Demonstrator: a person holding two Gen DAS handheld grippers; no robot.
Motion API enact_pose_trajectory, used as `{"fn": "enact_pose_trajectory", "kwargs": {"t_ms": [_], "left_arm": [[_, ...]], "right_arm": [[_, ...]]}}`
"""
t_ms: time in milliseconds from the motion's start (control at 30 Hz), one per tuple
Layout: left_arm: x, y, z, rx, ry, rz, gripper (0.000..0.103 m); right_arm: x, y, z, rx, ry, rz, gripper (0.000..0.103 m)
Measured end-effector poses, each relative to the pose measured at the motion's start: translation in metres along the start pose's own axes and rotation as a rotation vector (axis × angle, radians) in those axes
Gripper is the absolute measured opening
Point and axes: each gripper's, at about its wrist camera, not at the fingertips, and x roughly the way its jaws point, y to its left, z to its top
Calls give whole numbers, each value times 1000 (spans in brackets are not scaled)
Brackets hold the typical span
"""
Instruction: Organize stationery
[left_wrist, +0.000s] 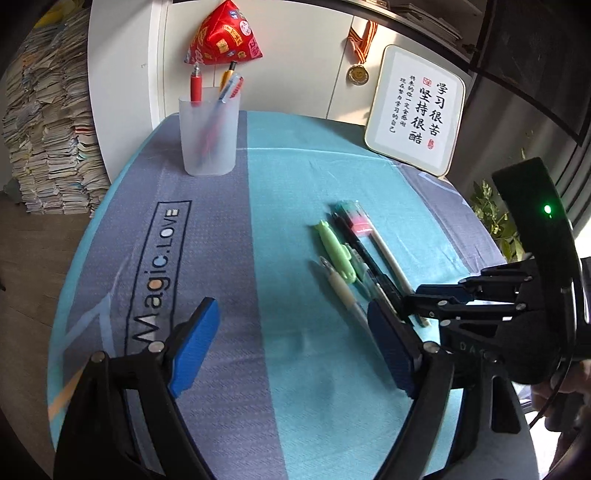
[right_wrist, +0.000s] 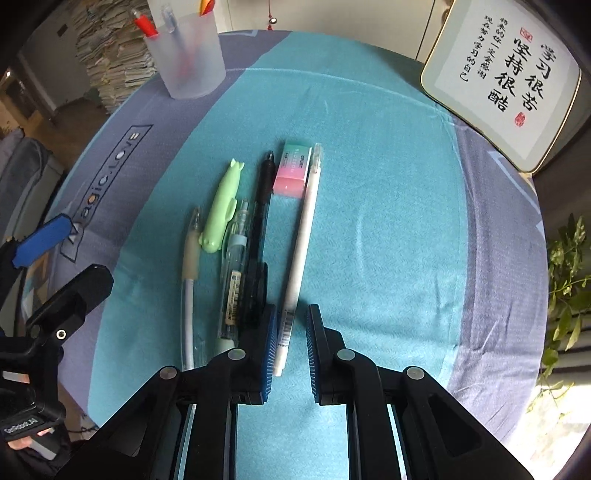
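On the teal-and-grey tablecloth (right_wrist: 388, 221), 5 pens (right_wrist: 255, 236), eraser (right_wrist: 291, 168), cup (right_wrist: 188, 59).

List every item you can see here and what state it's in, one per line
Left gripper: open, empty, above the cloth.
Right gripper: open, straddling the white pen's end.
White pen: lying flat, not yet gripped.
Black pen: lying flat.
Clear mechanical pencil: lying flat.
Green whale-shaped pen: lying flat.
Eraser: flat, sleeved.
Pen cup: upright, holding pens.

Black pen (right_wrist: 258, 236) lower end hidden behind tongs
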Motion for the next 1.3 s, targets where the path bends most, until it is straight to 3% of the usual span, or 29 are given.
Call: {"fn": "enact_pose_trajectory", "kwargs": {"t_ms": [67,300,467,800,833,867,933,1067,1167,1300], "left_arm": [[1,-4,-6,-1,11,-23,81],[6,-14,-18,24,39,-23,81],[14,-22,-22,35,68,-32,80],[28,-45,-28,85,51,81,74],[29,-46,-28,77,48,85,69],[28,-48,-28,78,47,94,53],[28,-51,-28,96,50,118,35],[23,-40,-29,62,59,72,13],[19,-20,-26,-16,94,-7,12],[0,-10,-26,-20,56,-8,11]], "right_arm": [[-4,12,-9,-26,-40,-26,13],[-18,-7,-49,137,-140,59,8],[-24,-14,-81,203,-191,50,8],[-16,-22,-96,232,-211,87,8],[-15,-22,-96,231,-213,88,8],[-15,-22,-97,232,-215,90,8],[-16,-24,-101,239,-221,101,8],[-16,-28,-104,256,-225,127,8],[-16,-26,-104,241,-220,112,8],[-20,-26,-105,235,-229,105,8]]}}
